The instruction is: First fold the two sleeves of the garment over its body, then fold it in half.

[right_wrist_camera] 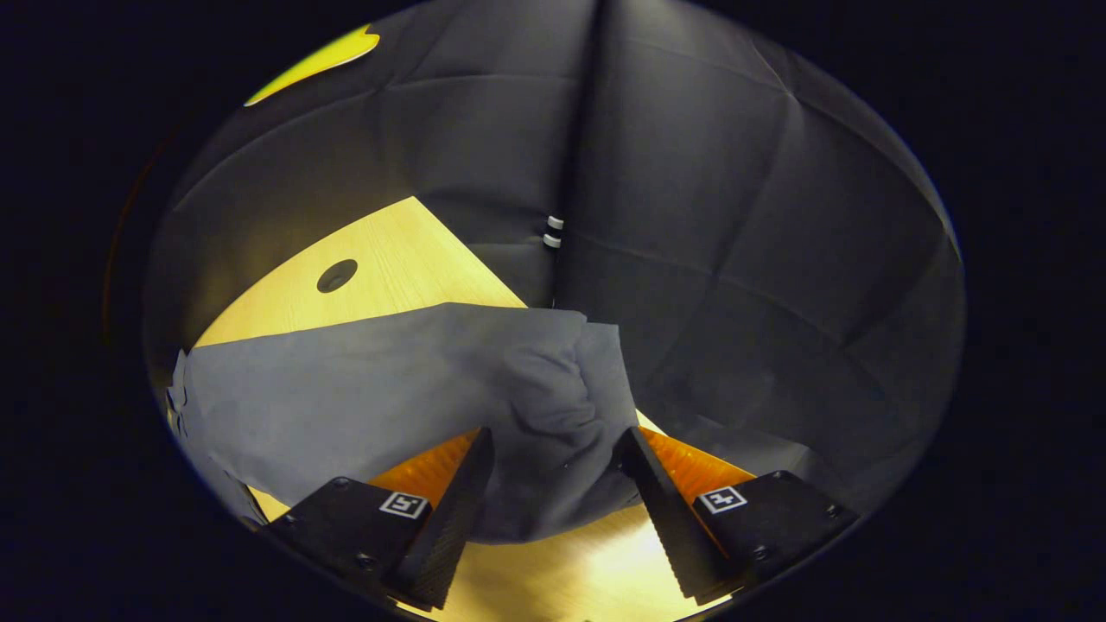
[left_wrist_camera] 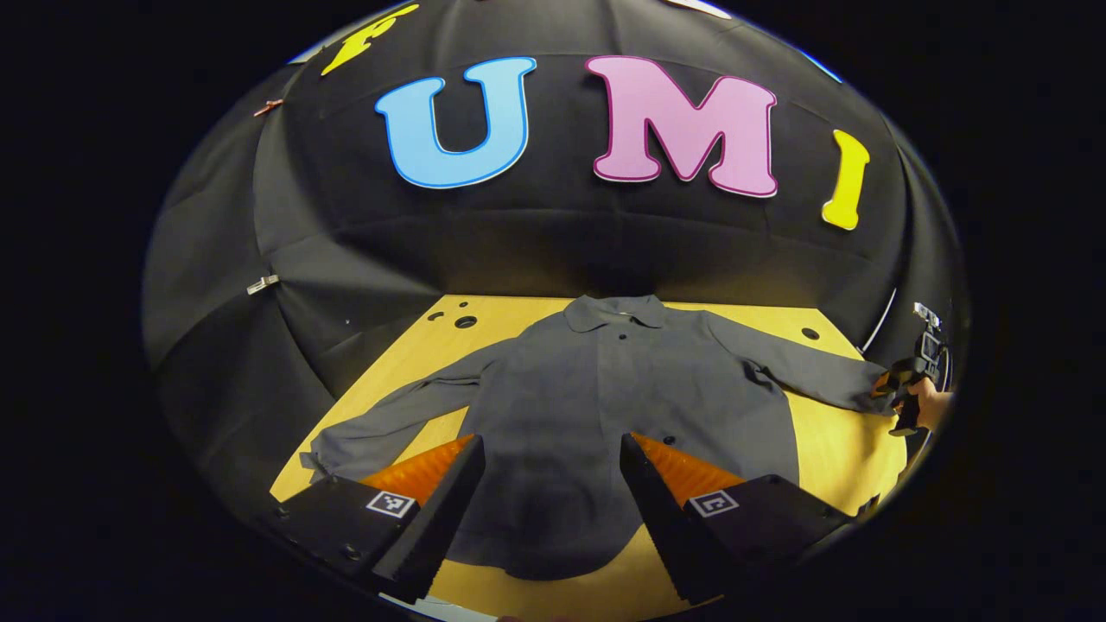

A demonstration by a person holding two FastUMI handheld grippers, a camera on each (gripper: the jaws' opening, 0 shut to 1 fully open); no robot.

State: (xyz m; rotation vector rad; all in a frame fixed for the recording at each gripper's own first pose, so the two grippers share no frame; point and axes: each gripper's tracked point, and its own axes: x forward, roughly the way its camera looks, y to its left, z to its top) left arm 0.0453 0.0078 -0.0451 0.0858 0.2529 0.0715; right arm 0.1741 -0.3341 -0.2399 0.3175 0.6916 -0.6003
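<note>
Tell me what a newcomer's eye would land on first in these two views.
First, the grey shirt, spread flat on the yellow wooden table with collar toward the far wall and both sleeves stretched outward. Next, the left gripper hovering with open jaws above the shirt's hem. Last, the right gripper, jaws open around the bunched cuff at the table's edge.

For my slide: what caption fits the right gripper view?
Open right claw straddles the grey garment's sleeve cuff on the wooden table.

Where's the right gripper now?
The right gripper hangs open around the cuff of the grey shirt's sleeve, at the wooden table's edge.
</note>
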